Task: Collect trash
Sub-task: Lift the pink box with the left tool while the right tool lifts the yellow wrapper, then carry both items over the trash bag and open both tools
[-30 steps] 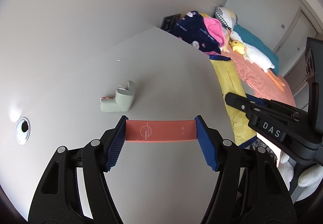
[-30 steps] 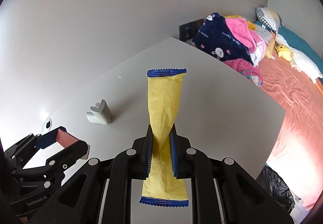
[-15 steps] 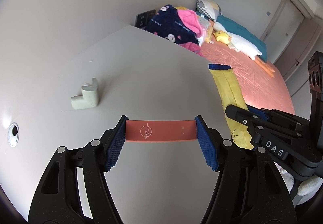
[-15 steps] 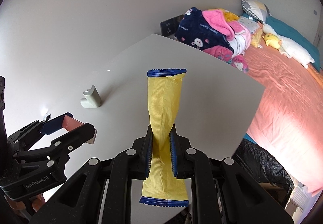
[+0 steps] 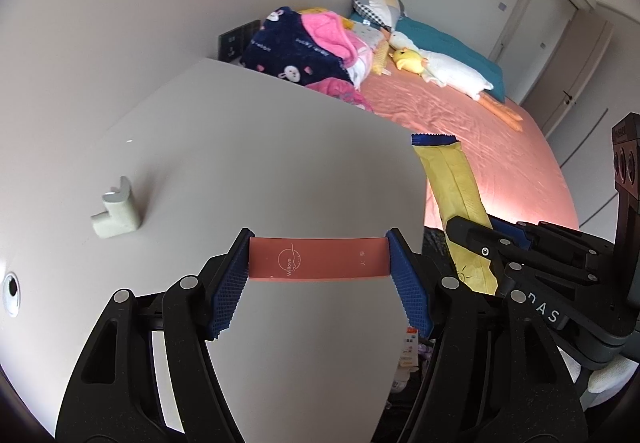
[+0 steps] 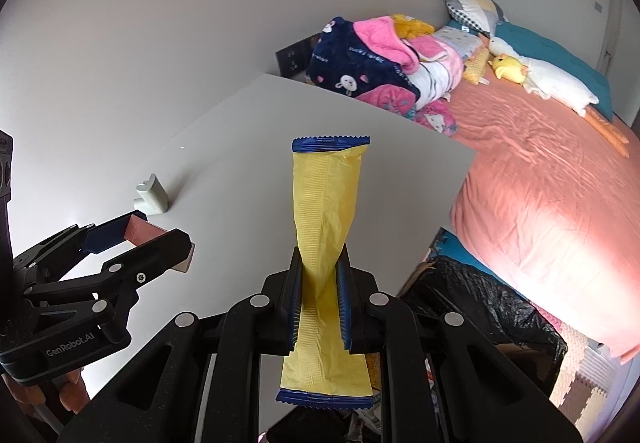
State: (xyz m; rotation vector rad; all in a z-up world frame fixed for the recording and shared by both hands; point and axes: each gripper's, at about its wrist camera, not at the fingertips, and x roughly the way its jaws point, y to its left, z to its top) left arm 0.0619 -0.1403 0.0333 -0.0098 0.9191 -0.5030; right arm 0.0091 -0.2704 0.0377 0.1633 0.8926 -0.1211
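My left gripper [image 5: 319, 263] is shut on a flat salmon-pink packet [image 5: 318, 257], held crosswise above the white table [image 5: 260, 163]; the gripper also shows in the right wrist view [image 6: 144, 239]. My right gripper [image 6: 320, 283] is shut on a long yellow wrapper [image 6: 325, 203] with blue crimped ends, held upright near the table's right edge. The wrapper also shows in the left wrist view [image 5: 454, 187]. A black trash bag [image 6: 480, 307] stands open on the floor below and right of the table's edge.
A pale green L-shaped piece [image 5: 116, 215] stands on the table's left part. A cable hole [image 5: 10, 293] sits at the far left. A bed [image 6: 540, 183] with a coral sheet, blankets [image 6: 360, 59] and plush toys lies beyond the table.
Both grippers have moved right toward the table's edge, each with its item still held. The trash bag has come into the right wrist view.
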